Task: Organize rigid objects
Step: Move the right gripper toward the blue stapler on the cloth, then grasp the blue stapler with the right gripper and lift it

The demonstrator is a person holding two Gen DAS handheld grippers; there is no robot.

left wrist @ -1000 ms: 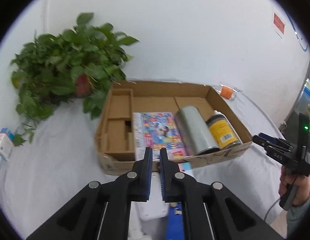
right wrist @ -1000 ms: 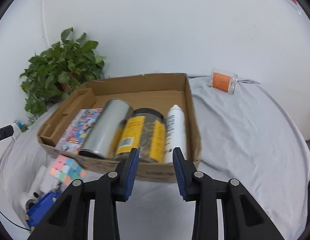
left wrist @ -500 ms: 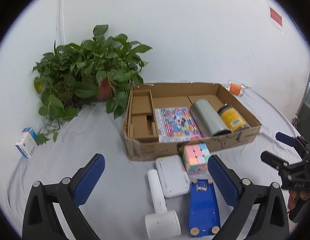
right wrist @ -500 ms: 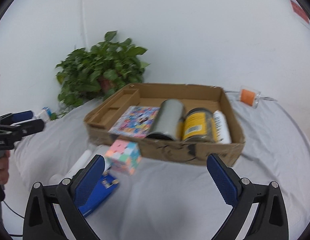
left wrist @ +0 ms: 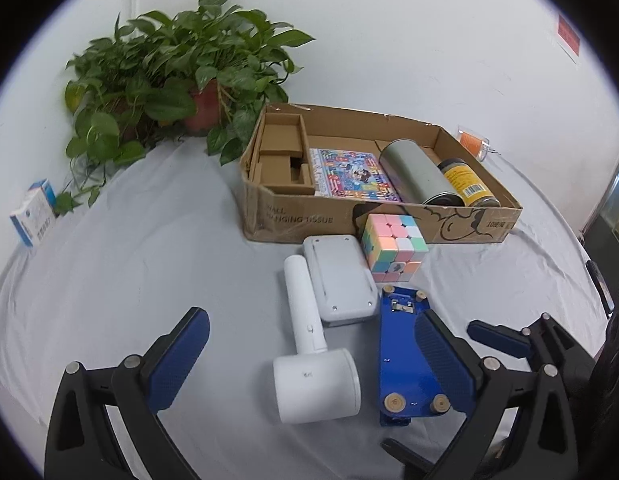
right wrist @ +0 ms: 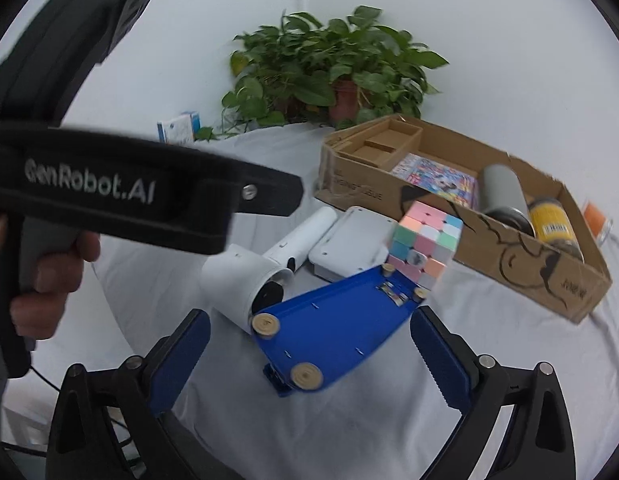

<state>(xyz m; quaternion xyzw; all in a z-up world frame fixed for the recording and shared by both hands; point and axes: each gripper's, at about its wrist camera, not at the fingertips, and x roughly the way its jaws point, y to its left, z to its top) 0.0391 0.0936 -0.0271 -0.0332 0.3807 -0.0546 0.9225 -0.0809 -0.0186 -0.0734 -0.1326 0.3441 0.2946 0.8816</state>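
A cardboard box (left wrist: 485,222) (right wrist: 565,284) holds a colourful booklet (left wrist: 349,174), a metal can (left wrist: 413,172) and a yellow-labelled jar (left wrist: 467,182). In front of it on the white cloth lie a pastel cube (left wrist: 393,246) (right wrist: 423,246), a white flat device (left wrist: 337,276) (right wrist: 349,240), a white hammer-shaped device (left wrist: 313,360) (right wrist: 249,280) and a blue flat object (left wrist: 405,356) (right wrist: 333,332). My left gripper (left wrist: 309,360) is wide open above the white and blue items. My right gripper (right wrist: 309,360) is wide open around the blue object's near end, not touching it; it also shows in the left wrist view (left wrist: 521,344).
A potted plant (left wrist: 181,76) stands back left of the box. A small blue-white carton (left wrist: 33,212) lies at the far left. An orange-labelled clear container (left wrist: 471,142) sits behind the box at the right. The left gripper's body (right wrist: 109,200) crosses the right wrist view.
Both grippers opened wide and drew back from the box toward the items in front of it. The right gripper swung left and down over the blue object.
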